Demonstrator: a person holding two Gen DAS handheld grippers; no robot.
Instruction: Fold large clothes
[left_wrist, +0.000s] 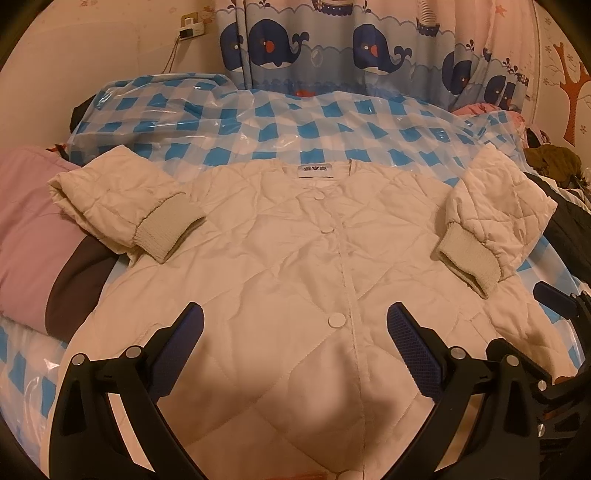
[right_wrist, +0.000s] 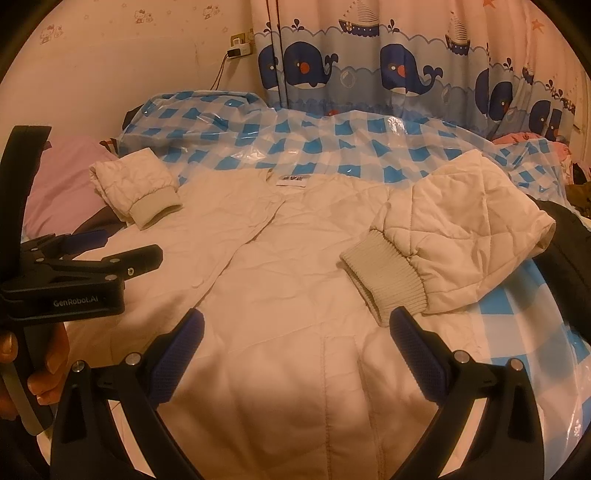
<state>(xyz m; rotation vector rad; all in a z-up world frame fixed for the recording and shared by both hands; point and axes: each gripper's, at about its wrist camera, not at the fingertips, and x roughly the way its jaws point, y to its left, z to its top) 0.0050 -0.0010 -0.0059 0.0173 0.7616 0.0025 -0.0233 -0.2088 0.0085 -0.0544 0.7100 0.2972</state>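
A cream quilted jacket (left_wrist: 295, 236) lies flat, front up and buttoned, on a blue-checked plastic sheet (left_wrist: 280, 122). Both sleeves are folded inward: the left sleeve (left_wrist: 125, 206) and the right sleeve (left_wrist: 491, 221) rest with their ribbed cuffs on the body. My left gripper (left_wrist: 295, 325) is open and empty, hovering over the jacket's lower front near a button (left_wrist: 336, 319). My right gripper (right_wrist: 295, 328) is open and empty over the jacket (right_wrist: 280, 280), its right finger just below the right cuff (right_wrist: 384, 273). The left gripper also shows in the right wrist view (right_wrist: 99, 243).
A pink and brown quilt (left_wrist: 40, 229) lies at the left. Dark clothing (left_wrist: 569, 218) is piled at the right. A whale-print curtain (left_wrist: 354, 48) hangs behind the bed. A charger (left_wrist: 190, 31) is plugged into the wall.
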